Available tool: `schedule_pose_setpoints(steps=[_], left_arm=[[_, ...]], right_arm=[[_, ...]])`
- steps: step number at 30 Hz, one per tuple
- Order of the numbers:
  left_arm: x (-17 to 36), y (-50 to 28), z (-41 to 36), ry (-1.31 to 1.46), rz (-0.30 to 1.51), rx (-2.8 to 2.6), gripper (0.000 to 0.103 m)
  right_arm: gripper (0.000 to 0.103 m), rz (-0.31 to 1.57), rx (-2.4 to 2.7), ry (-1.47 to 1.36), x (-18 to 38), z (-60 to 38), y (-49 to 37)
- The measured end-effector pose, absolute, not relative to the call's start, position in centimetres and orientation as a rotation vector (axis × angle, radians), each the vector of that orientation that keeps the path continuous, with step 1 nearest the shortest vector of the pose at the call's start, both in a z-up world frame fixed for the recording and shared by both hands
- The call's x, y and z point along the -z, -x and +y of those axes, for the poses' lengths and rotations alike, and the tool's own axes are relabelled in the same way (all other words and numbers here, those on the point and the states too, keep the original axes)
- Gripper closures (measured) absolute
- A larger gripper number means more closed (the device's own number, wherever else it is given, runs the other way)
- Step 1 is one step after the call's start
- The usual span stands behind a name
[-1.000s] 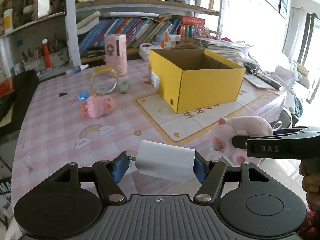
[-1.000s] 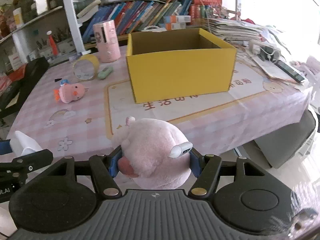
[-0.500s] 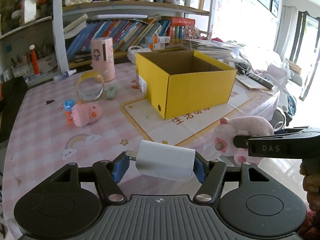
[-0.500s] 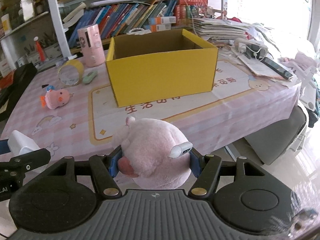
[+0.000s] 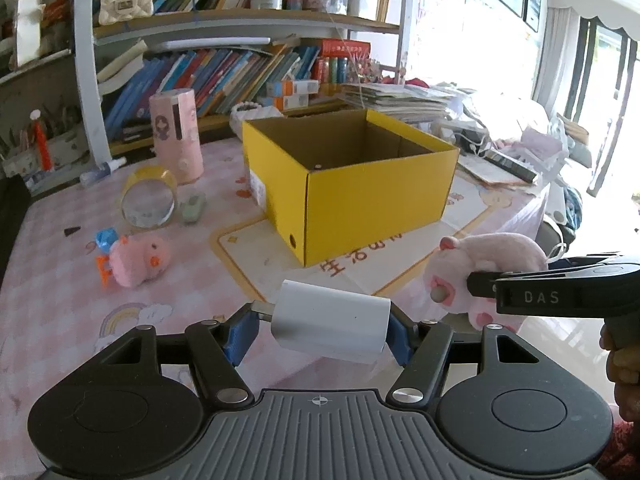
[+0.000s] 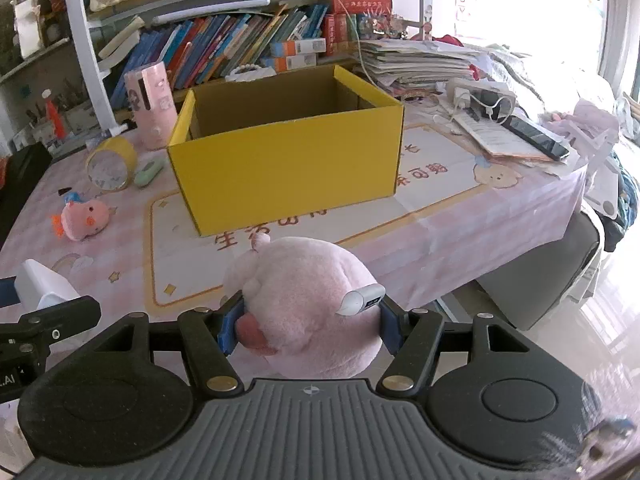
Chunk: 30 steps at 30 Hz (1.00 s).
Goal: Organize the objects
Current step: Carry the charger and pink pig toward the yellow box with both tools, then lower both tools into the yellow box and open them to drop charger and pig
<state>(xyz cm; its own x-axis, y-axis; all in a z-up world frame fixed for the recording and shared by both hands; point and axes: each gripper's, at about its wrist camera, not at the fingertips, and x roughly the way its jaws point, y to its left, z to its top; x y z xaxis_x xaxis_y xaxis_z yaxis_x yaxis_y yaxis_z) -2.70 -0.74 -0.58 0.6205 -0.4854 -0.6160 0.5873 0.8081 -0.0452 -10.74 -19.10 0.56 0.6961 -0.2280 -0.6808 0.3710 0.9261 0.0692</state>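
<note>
My left gripper point(image 5: 320, 334) is shut on a white charger block point(image 5: 332, 326), held above the table's near edge. My right gripper point(image 6: 308, 322) is shut on a pink plush pig point(image 6: 308, 304), also held off the near edge; the pig also shows in the left wrist view point(image 5: 486, 268). An open, empty yellow cardboard box point(image 5: 360, 188) stands on the pink checked table ahead of both grippers; it also shows in the right wrist view point(image 6: 284, 160).
Left of the box lie a small pink plush point(image 5: 138, 260), a yellow tape roll point(image 5: 149, 202), a green eraser-like item point(image 5: 193, 207) and a pink cylinder point(image 5: 176, 136). Bookshelves stand behind. Papers and a phone point(image 6: 532, 136) clutter the right side.
Both grippers have drawn back and risen a little from the table while keeping their loads; the box looks smaller and farther than one second ago.
</note>
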Motion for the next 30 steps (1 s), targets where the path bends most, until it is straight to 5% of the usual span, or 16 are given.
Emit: schedule_pose_setpoints(steps=[30], left_arm=[[-3.4,-7.7,-11.1,-0.186,0.485,0.550,0.037]], right_arm=[[0.040,0.434,0.263,-0.106,-7.8,-30.0,-2.0]])
